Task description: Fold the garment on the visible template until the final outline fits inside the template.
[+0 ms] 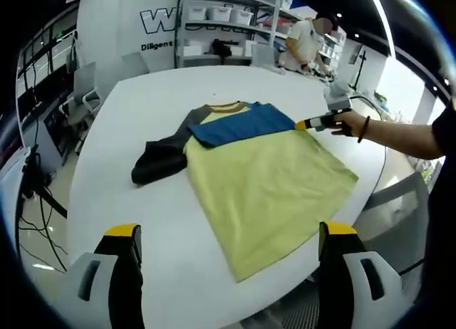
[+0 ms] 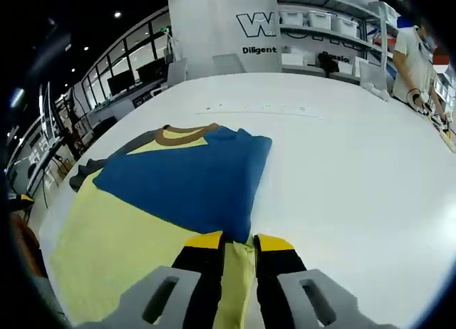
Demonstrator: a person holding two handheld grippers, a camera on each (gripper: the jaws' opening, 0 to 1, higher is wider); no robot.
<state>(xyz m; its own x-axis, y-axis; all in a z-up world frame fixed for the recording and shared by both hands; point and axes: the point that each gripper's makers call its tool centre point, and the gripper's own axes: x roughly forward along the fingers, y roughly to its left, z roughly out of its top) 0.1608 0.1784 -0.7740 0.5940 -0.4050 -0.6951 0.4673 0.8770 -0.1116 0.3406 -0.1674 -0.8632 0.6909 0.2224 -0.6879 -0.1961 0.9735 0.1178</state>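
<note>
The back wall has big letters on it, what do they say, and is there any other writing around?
"W": large outlined lettering on the white wall, cut off by the shelving after that first letter.
"Diligent": smaller line under it; what follows is hidden.
Faint marks on the table beyond the garment: too small to read.
The garment bears no print.

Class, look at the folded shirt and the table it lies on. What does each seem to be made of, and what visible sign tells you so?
Shirt: looks like a soft knit fabric, matte; it lies limp and flat, its blue sleeve folded over the yellow body, with a ribbed-looking brown collar. Table: a hard, smooth white surface, probably laminate or painted board; it shows a faint sheen and no texture.
</note>
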